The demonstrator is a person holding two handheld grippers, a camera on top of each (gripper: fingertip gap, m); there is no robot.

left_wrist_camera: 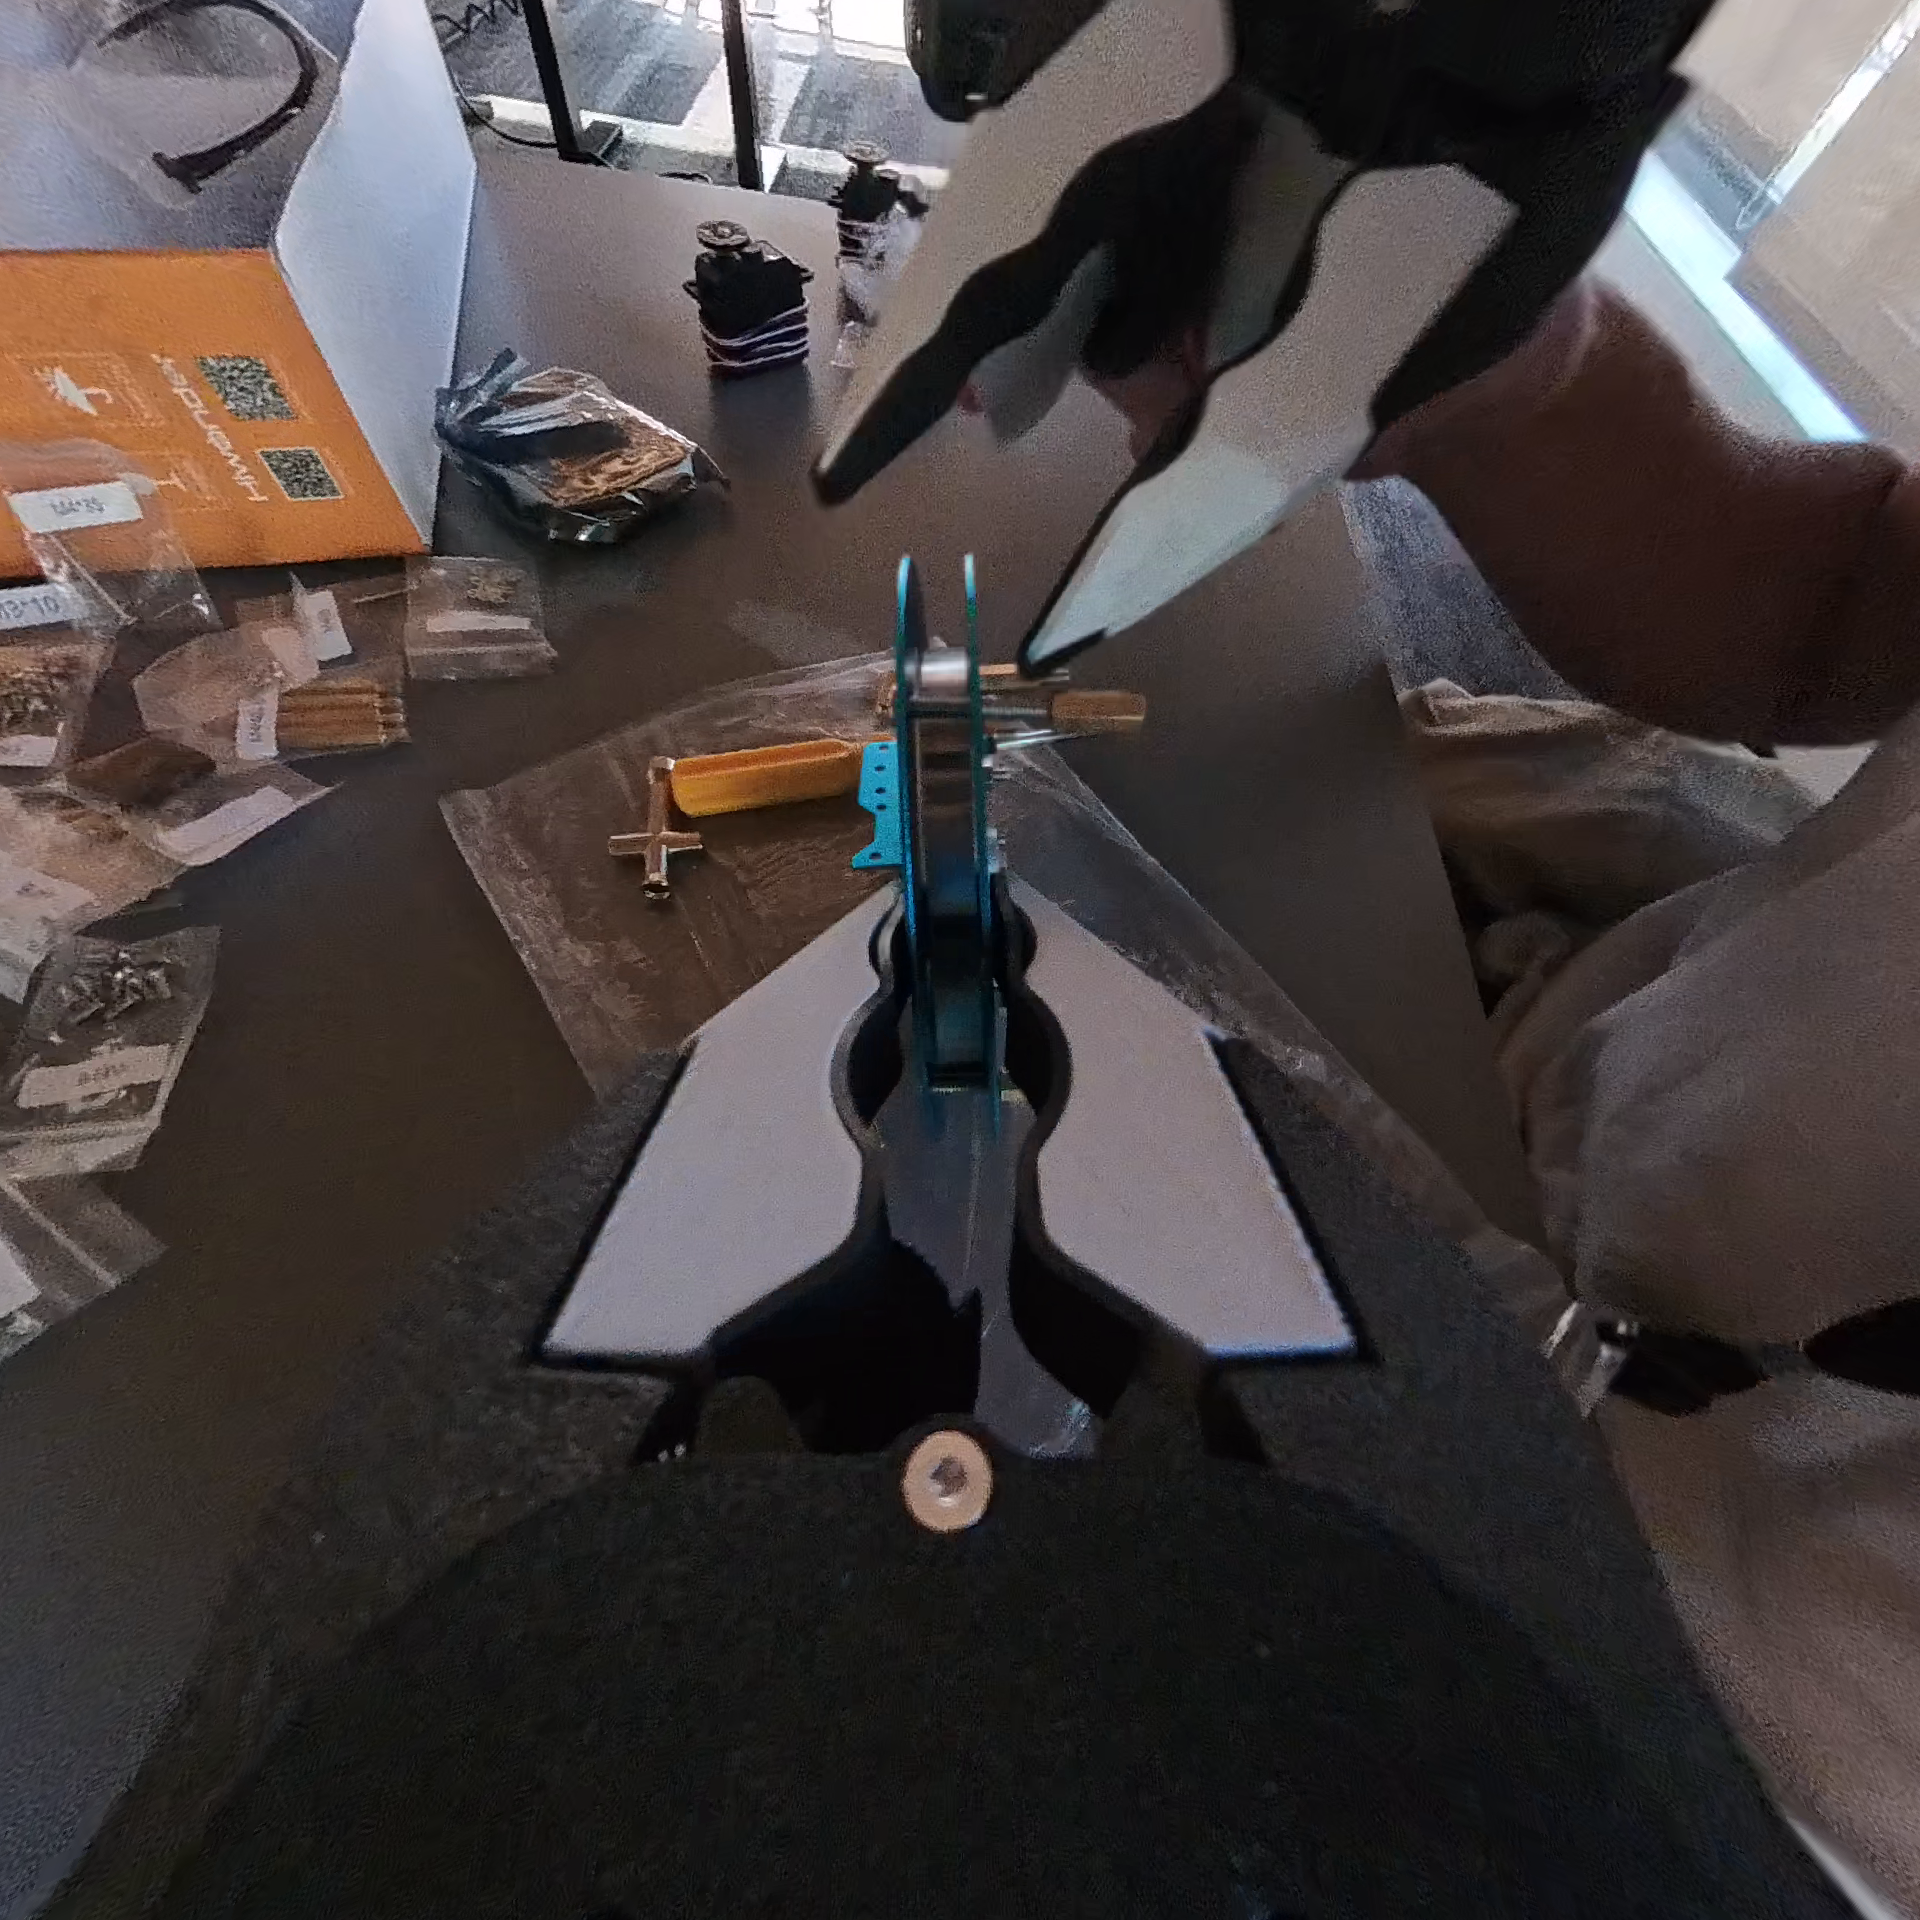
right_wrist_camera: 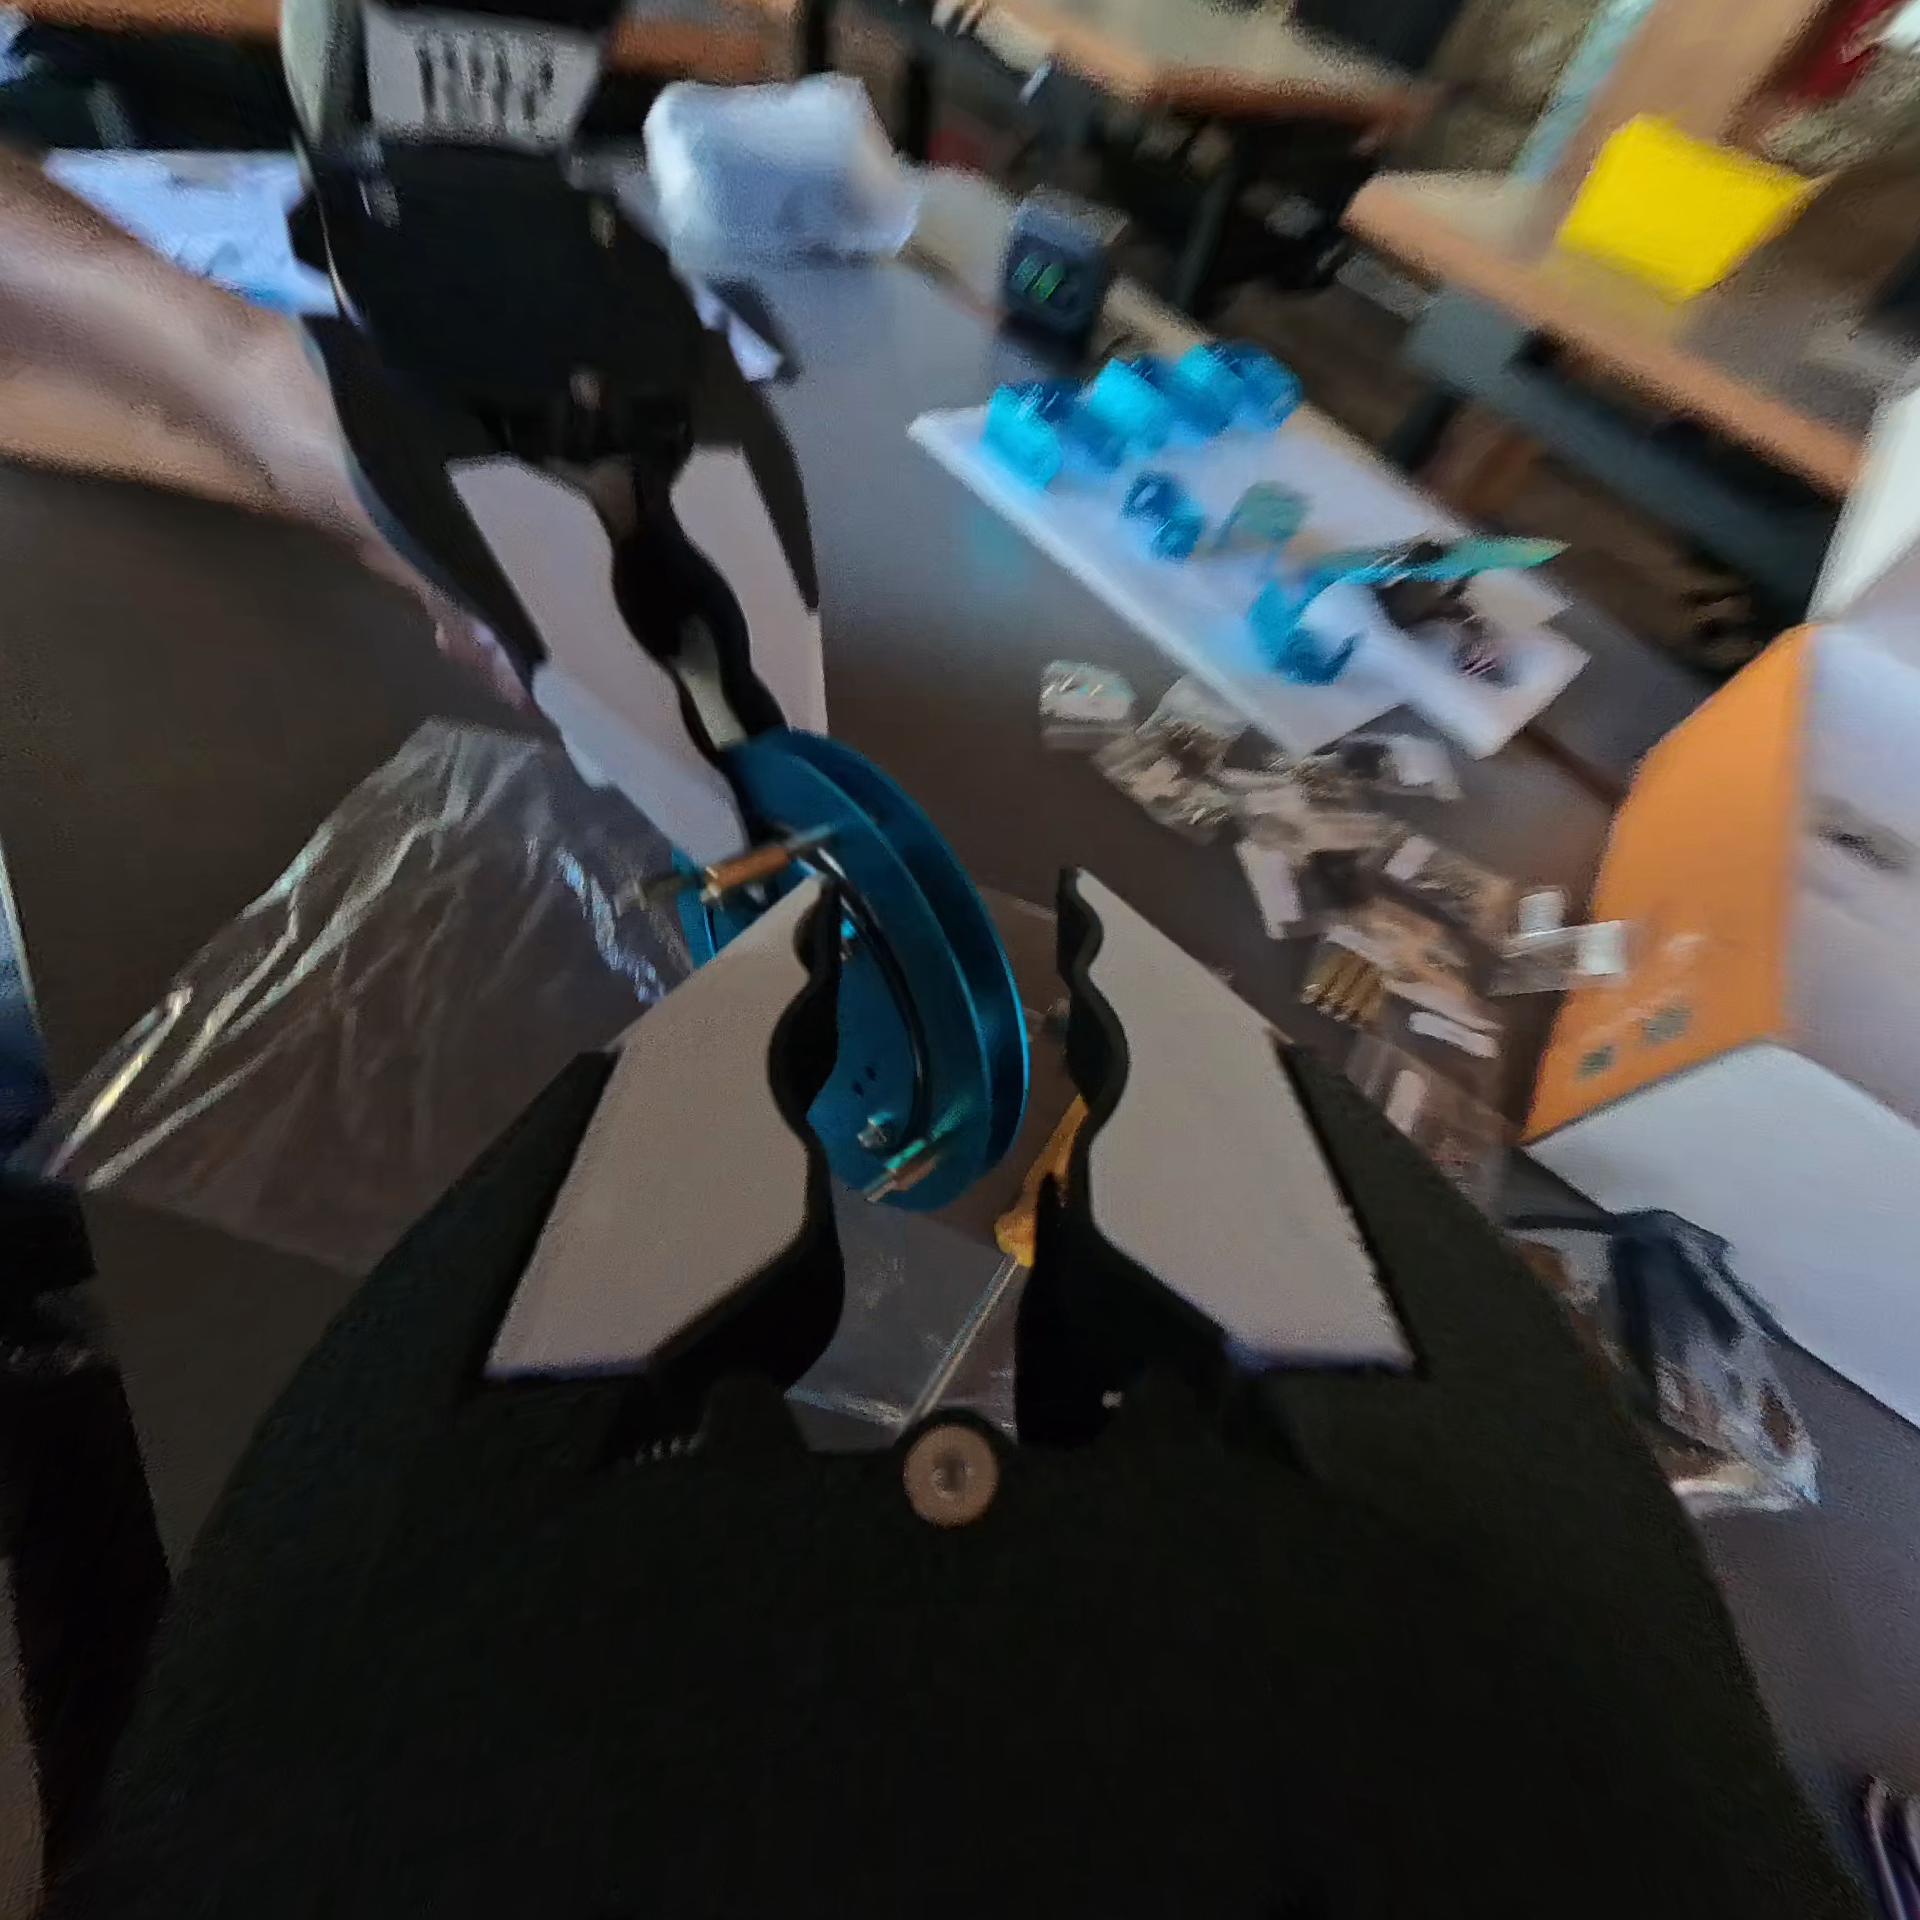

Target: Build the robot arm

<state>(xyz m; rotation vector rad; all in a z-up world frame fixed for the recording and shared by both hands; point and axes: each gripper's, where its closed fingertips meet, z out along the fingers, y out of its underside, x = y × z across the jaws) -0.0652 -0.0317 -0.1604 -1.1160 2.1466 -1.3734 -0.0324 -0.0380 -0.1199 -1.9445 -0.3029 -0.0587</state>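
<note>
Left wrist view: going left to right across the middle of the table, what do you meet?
Clear bags of small hardware → silver cross wrench → yellow tool → blue disc assembly held upright in the left gripper → brass standoff → a person's sleeve.

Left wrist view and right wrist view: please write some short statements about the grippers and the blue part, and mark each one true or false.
1. The left gripper is shut on the blue metal double-disc assembly. True.
2. The right gripper is shut on a brass standoff. False: its jaws are open, holding nothing.
3. A silver cross-shaped wrench lies on the clear plastic sheet. True.
4. The orange and white cardboard box hangs from the right gripper. False: it stands on the dark table.
</note>
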